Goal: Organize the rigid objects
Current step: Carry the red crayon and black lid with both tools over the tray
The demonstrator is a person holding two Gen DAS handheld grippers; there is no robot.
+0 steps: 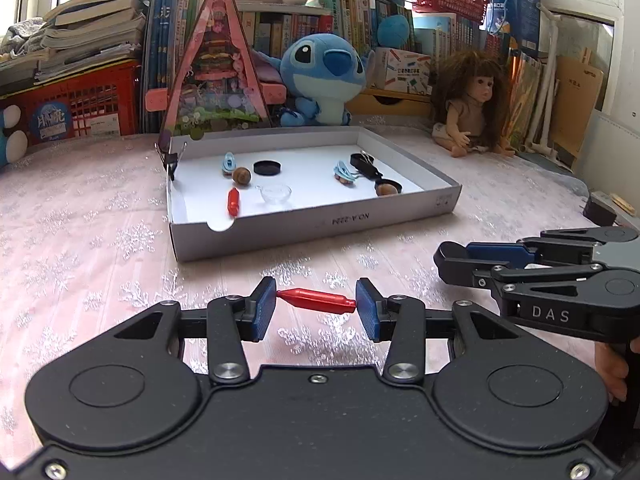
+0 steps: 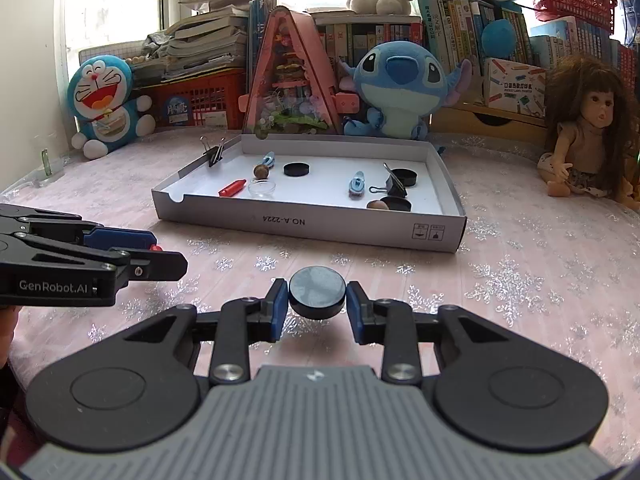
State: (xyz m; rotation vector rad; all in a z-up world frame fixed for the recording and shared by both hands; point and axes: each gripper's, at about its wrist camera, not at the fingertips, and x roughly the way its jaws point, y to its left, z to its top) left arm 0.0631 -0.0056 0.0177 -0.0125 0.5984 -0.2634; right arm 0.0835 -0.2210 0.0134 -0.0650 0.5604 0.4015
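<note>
Now left gripper (image 1: 316, 304) fingers pinching red pin (image 1: 316, 301), right gripper (image 2: 317, 304) fingers pinching black disc (image 2: 317, 292).

Each hand-held gripper is built of matte black plastic. The left gripper (image 1: 316, 306) has two broad rounded lobes at 7 and 5 o'clock of its own view, each carrying a raised round disc. Black linkage bars run from them, pinned with silver screws, to fingers faced with ribbed blue pads (image 1: 265, 309). Its side, seen from the right wrist, reads "GenRobot.AI" in pale letters. The right gripper (image 2: 317, 306) has the same lobes, bars and blue pads (image 2: 279, 311), plus a grey ridged panel at 6 o'clock. Its side shows "DAS". A bare hand (image 1: 612, 372) wraps its handle.
</note>
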